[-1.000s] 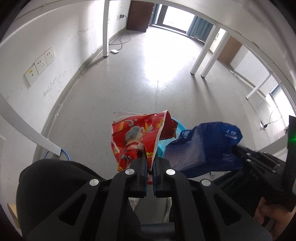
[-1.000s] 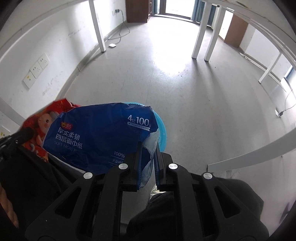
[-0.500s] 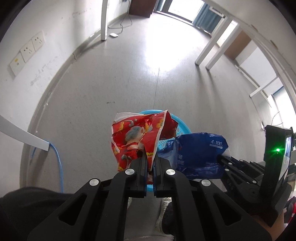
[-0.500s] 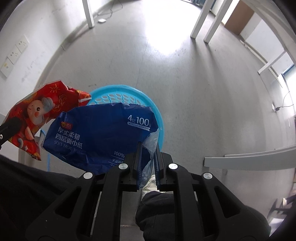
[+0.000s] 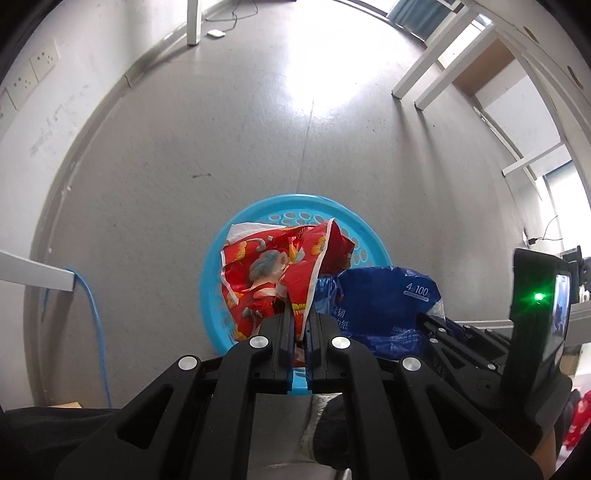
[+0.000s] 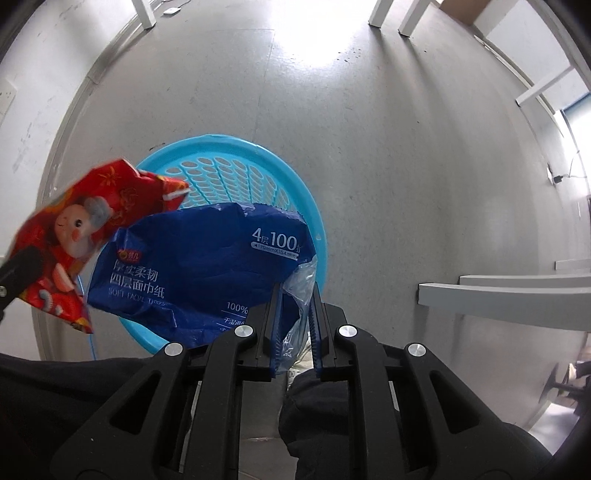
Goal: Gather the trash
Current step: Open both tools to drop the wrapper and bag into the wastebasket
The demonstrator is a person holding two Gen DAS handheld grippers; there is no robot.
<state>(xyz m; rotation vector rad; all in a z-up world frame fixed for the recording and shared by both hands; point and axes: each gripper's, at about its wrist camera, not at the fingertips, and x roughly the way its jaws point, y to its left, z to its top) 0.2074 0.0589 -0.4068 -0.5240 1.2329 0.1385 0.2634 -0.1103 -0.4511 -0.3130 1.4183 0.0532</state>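
My left gripper (image 5: 300, 314) is shut on a red snack wrapper (image 5: 273, 273) and holds it over a round blue plastic basket (image 5: 258, 210) on the floor. My right gripper (image 6: 293, 291) still has a blue tissue-pack wrapper (image 6: 192, 266) between its fingers, with the jaws slightly parted, and holds it above the same basket (image 6: 236, 177). The red wrapper (image 6: 70, 229) hangs at the left in the right wrist view. The blue wrapper (image 5: 384, 306) and right gripper (image 5: 432, 325) show at the right in the left wrist view.
The grey floor (image 5: 184, 166) surrounds the basket. White table legs (image 5: 424, 81) stand at the far right and one (image 5: 192, 22) at the far left by the wall. A blue cable (image 5: 94, 314) runs down the left wall. A white shelf edge (image 6: 498, 299) sits right.
Both grippers have moved forward and down over the basket, which now shows fully under the wrappers. The right jaws have parted slightly around the blue wrapper.
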